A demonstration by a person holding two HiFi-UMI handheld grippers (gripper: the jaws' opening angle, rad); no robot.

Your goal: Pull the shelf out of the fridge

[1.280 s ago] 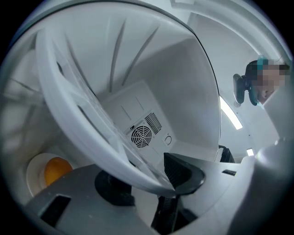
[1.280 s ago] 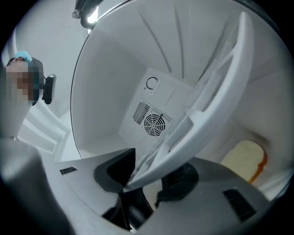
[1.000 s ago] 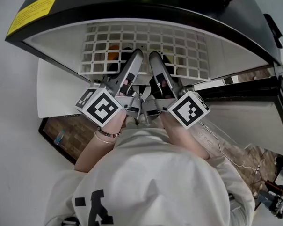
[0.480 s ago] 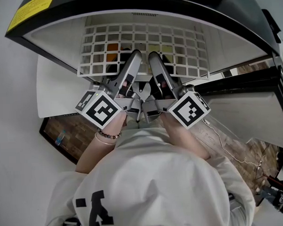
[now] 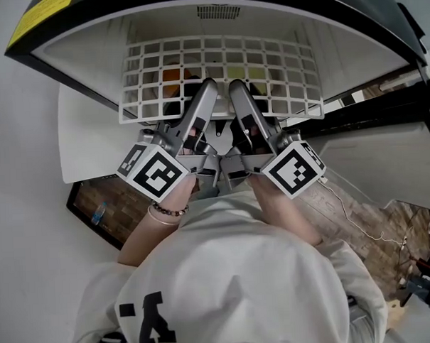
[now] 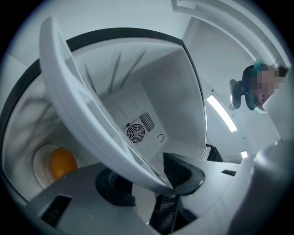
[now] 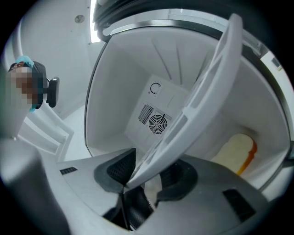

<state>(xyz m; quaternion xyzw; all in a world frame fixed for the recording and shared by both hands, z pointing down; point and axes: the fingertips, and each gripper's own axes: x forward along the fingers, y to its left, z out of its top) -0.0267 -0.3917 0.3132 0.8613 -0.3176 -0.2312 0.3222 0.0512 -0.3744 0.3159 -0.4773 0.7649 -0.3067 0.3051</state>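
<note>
Shelf (image 5: 217, 60), a white grid rack, sits at the mouth of the open fridge (image 5: 82, 52), its front rail drawn a little past the cabinet's opening and its rear part still inside. The left tool (image 5: 206, 89) and the right tool (image 5: 236, 89) reach in side by side at the middle of that front rail, close together, each pointing nearly level. In the left gripper view the shelf's thick white rim (image 6: 78, 101) runs slantwise between the two dark pads (image 6: 183, 172) and the jaws are clamped on it. In the right gripper view the rim (image 7: 202, 101) likewise passes between the pads (image 7: 117, 170), gripped there. Below the rack, on the fridge floor, lies an orange round thing on a white plate (image 6: 62, 163), and towards the right a pale slab with an orange edge (image 7: 234, 147). A round fan grille (image 7: 157, 123) shows on the back wall.
</note>
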